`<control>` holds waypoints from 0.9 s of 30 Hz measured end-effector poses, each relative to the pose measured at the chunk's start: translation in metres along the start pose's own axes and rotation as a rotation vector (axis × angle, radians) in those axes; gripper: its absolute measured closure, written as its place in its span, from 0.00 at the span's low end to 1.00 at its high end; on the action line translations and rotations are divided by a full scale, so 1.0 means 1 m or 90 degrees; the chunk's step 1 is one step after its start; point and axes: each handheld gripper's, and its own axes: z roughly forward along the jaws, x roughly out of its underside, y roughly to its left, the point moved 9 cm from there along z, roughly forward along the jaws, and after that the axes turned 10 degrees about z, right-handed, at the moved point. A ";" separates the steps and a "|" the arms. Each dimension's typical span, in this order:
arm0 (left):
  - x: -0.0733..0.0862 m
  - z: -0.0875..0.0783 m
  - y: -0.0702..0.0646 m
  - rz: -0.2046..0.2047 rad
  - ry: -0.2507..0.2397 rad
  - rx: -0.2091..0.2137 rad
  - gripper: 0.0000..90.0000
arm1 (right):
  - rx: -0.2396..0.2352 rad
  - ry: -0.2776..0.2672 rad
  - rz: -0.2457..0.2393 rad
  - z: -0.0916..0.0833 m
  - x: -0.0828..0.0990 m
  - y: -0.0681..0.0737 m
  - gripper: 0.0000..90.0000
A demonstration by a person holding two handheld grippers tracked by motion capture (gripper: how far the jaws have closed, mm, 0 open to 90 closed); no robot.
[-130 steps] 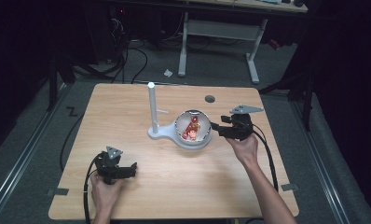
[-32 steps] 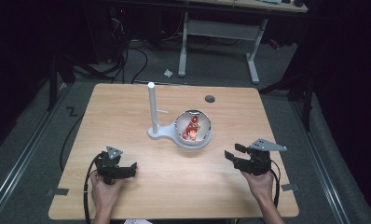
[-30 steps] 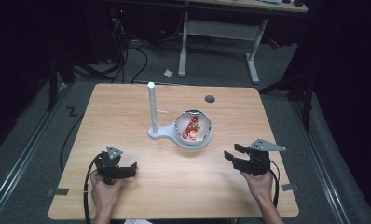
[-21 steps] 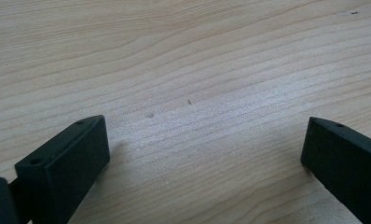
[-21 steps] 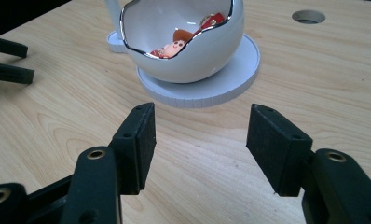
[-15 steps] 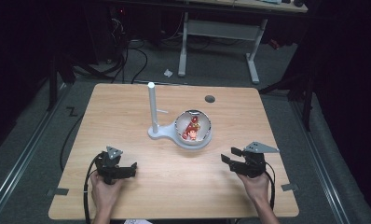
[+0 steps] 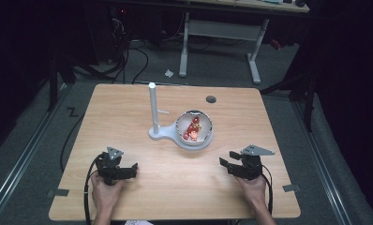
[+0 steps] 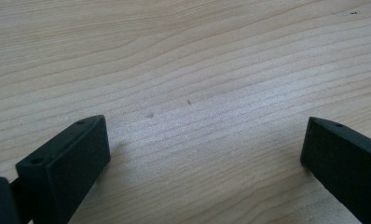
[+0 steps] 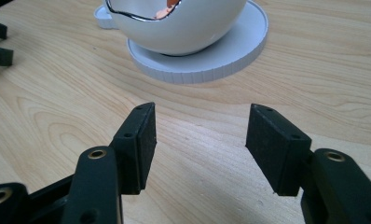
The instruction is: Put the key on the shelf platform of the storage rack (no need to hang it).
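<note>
A white round bowl [image 7: 194, 129] sits on a white disc base [image 7: 163, 135] with an upright white post [image 7: 152, 108], near the table's middle. A small red and orange figure [image 7: 192, 130] lies inside the bowl. My left gripper [image 7: 132, 169] rests at the front left of the table; its jaws stand wide apart over bare wood [image 8: 204, 140]. At the front right, my right gripper [image 7: 223, 165] points toward the bowl [image 9: 183, 28], open and empty [image 9: 201, 130], well short of the disc base [image 9: 221, 58].
The light wooden table [image 7: 128, 112] has a round cable hole [image 7: 211, 99] at the back right. Black cables trail from both grippers toward the front edge. A desk frame [image 7: 217, 33] and cables stand on the dark floor behind.
Seconds ago the right gripper was at the bowl; it has since drawn back to the front right. Over the last second it sank a little toward the tabletop. The left gripper stayed put.
</note>
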 end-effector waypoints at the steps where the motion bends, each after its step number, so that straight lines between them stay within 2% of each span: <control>1: 0.000 0.000 0.000 0.000 0.000 0.000 0.02 | 0.003 0.002 -0.002 0.001 0.001 -0.001 0.48; 11: 0.000 0.000 0.000 0.000 0.000 0.000 0.02 | 0.018 0.016 0.001 0.012 0.007 -0.006 0.48; 18: 0.000 0.000 0.000 0.000 0.000 0.000 0.02 | 0.047 0.029 -0.011 0.020 0.012 -0.012 0.47; 27: 0.000 0.000 0.000 0.000 0.000 0.000 0.02 | 0.063 0.037 -0.011 0.028 0.016 -0.018 0.47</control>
